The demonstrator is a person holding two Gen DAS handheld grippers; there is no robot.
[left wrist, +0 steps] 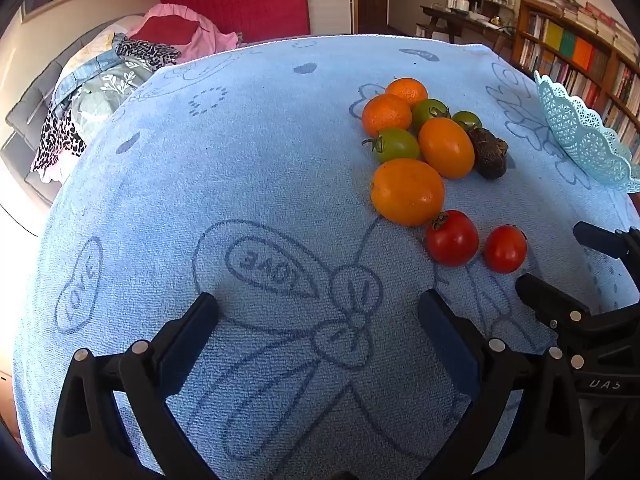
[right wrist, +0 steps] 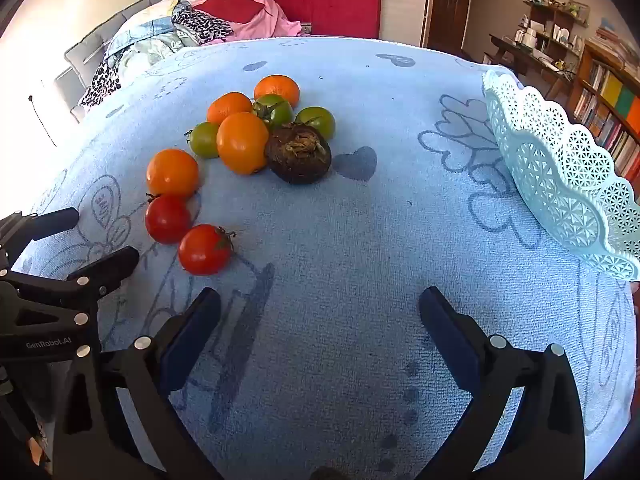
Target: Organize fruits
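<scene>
Both the left gripper (left wrist: 318, 316) and right gripper (right wrist: 320, 312) gaped empty above the table's (right wrist: 360, 240) near edge. The nearest tomato (right wrist: 205, 249) lay just ahead-left of the right gripper; the basket (right wrist: 560, 184) sat at the far right edge.

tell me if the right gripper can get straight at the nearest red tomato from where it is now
Probably yes. The right gripper is open and empty, and the nearest red tomato sits just ahead to its left on bare towel. The left gripper close beside it may crowd the approach.
</scene>
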